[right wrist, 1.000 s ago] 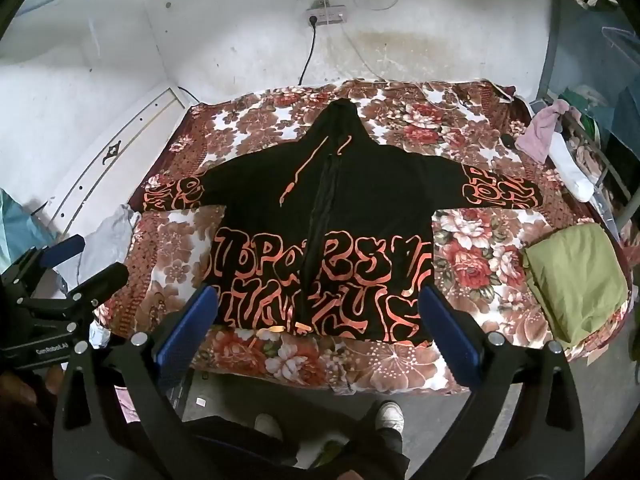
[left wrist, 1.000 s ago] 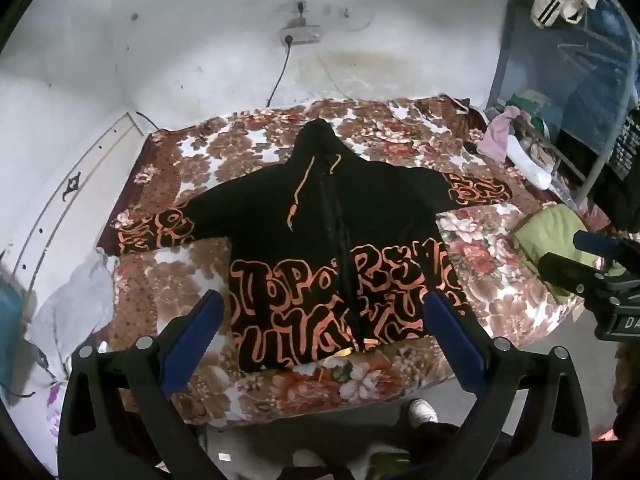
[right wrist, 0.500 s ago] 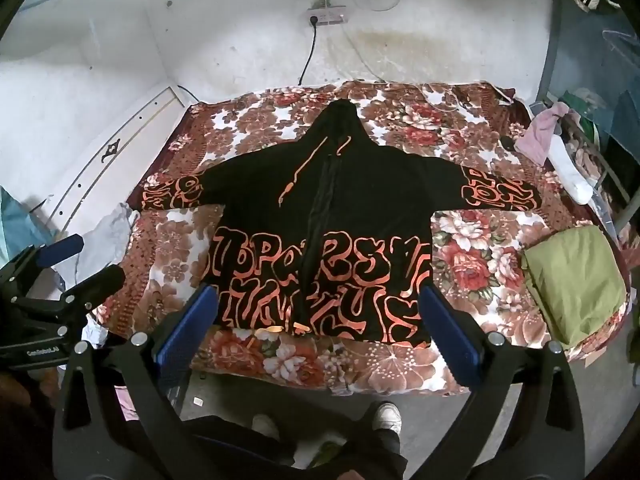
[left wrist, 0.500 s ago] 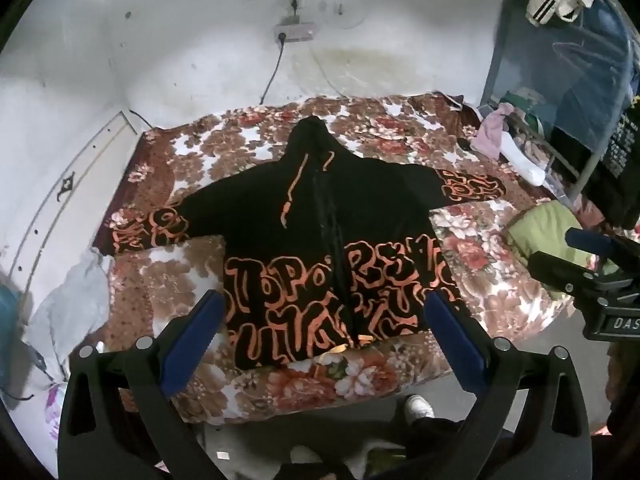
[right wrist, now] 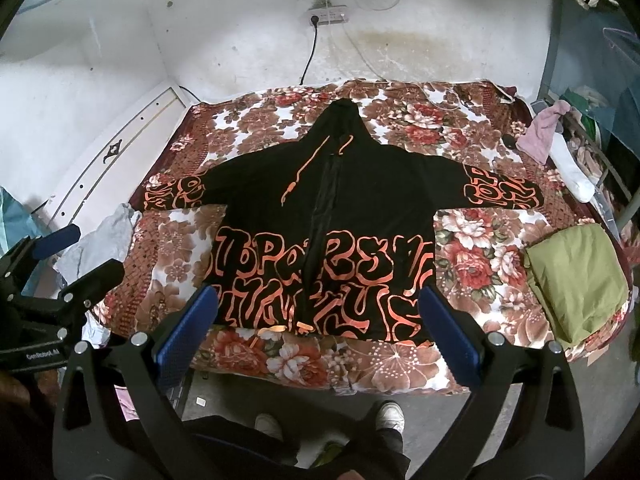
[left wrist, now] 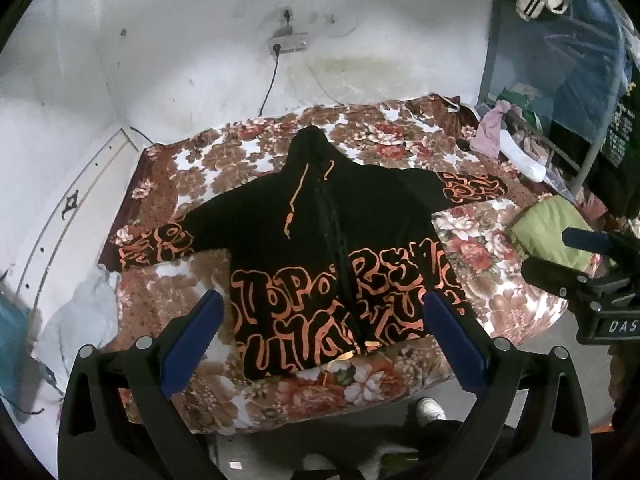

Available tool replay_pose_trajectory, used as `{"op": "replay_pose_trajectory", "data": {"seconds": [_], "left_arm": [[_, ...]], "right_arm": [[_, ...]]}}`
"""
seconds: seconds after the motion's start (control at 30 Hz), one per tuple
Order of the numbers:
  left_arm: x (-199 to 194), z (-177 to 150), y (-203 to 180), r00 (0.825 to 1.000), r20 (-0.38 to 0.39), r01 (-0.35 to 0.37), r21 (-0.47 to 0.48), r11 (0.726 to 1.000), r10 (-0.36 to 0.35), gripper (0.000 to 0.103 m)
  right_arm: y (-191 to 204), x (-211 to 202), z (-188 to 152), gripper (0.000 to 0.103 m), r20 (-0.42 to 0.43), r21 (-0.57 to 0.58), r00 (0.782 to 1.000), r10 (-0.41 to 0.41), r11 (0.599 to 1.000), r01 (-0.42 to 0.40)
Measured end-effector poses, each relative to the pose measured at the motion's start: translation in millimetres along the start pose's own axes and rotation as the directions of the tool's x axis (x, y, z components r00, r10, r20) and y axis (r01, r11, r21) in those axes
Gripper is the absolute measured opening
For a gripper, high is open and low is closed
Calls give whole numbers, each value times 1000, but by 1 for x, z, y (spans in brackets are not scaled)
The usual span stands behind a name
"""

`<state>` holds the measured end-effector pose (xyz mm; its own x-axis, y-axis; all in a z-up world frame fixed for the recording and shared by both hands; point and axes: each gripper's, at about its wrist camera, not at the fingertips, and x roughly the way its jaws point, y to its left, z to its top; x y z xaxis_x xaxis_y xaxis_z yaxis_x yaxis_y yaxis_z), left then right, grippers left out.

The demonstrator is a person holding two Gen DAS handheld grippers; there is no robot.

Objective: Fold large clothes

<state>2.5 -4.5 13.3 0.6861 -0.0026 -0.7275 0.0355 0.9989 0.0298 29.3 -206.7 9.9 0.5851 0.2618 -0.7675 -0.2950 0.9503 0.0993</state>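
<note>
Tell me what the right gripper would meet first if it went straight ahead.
Probably the black zip-up hoodie with orange lettering spread on the floral bedspread; the open right gripper points near its lower hem, though depth is unclear.

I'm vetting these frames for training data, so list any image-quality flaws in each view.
Left wrist view: strong fisheye bending, dark vignette corners, the black hoodie with orange lettering slightly soft, and the grey-white cloth at the left edge smeared. Right wrist view: same curvature, but sharper, evenly lit, with the folded olive-green cloth crisp.
</note>
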Motion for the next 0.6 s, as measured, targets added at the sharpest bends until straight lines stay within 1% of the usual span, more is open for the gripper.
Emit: {"op": "replay_pose_trajectory", "data": {"seconds": [0.2, 0.43, 0.6], "left_arm": [[-1, -8, 2, 1000, 11, 0, -15, 1000, 1, 98], [-2, -8, 1, 999, 15, -28, -11, 1000, 28, 98], [-2, -8, 2, 999, 17, -28, -18, 999, 28, 98]], "right_arm": [[0, -1, -1, 98, 2, 6, 1000, -1, 1000, 1], [-3, 0, 0, 98, -2, 7, 1000, 2, 1000, -2], [-5, 3, 2, 98, -4, 2, 1000, 4, 1000, -4]]}}
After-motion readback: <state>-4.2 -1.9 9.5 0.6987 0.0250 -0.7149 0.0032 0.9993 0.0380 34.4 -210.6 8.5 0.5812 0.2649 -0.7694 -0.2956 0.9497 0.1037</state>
